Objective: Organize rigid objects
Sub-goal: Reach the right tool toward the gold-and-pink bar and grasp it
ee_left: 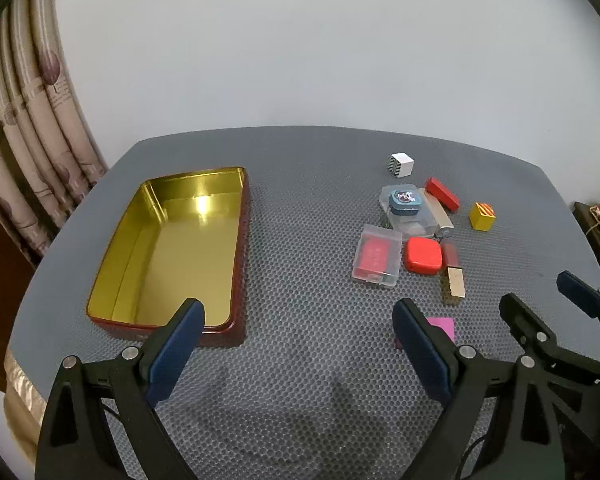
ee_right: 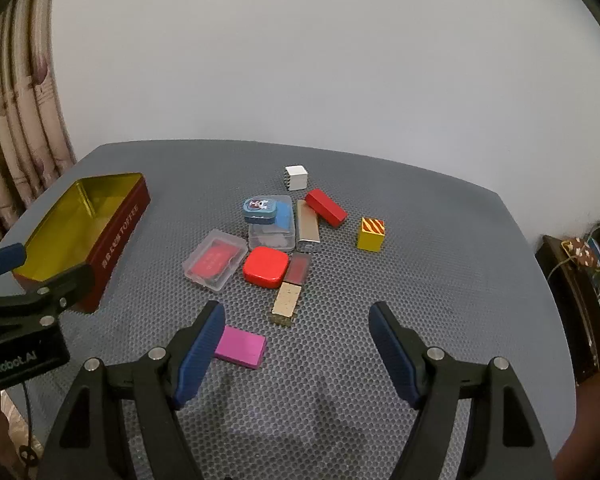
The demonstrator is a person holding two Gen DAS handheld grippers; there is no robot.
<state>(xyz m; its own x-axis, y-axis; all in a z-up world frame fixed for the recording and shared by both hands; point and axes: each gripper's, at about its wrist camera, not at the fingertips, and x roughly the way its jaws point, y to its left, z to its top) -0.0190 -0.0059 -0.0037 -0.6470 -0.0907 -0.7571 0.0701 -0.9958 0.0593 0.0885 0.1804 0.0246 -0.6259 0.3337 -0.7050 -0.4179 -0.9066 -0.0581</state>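
Observation:
An open red tin with a gold inside (ee_left: 172,248) lies empty at the table's left; it also shows in the right wrist view (ee_right: 80,232). A cluster of small rigid objects lies to its right: a white cube (ee_right: 296,177), a red block (ee_right: 326,207), a yellow cube (ee_right: 371,233), a blue tin (ee_right: 260,210), a clear case with a red card (ee_right: 215,265), a red rounded box (ee_right: 265,267), a gold block (ee_right: 286,304) and a pink block (ee_right: 240,347). My left gripper (ee_left: 300,344) is open and empty near the tin. My right gripper (ee_right: 296,344) is open and empty, next to the pink block.
A grey honeycomb mat (ee_left: 300,360) covers the table. Curtains (ee_left: 32,120) hang at the left. A plain wall stands behind. A dark shelf with clutter (ee_right: 580,272) stands at the right. A silver block (ee_right: 307,226) and a clear box (ee_right: 272,236) lie in the cluster.

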